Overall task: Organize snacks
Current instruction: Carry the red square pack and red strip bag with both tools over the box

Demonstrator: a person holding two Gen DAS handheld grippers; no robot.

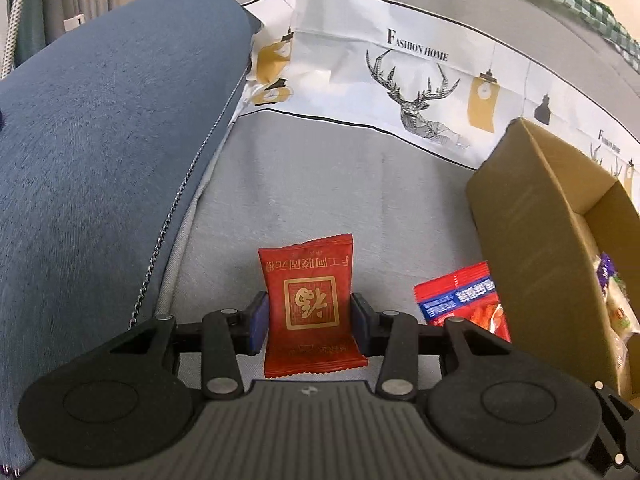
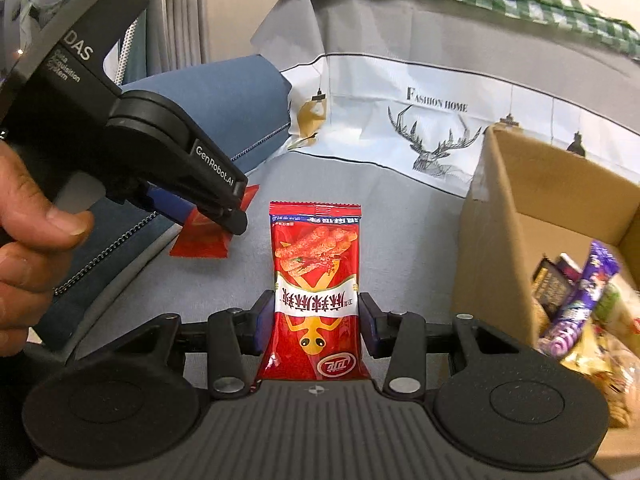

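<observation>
While several snacks already lay in the box (image 2: 500,208), I had my left gripper (image 1: 310,316) pinching a dark-red packet (image 1: 310,300) and my right gripper (image 2: 316,320) pinching a spicy-strip packet (image 2: 316,280), neither boxed yet.

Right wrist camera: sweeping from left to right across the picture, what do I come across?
A person's hand → the left gripper holding a dark red packet → the red spicy-snack packet in the right gripper → the cardboard box of snacks.
</observation>
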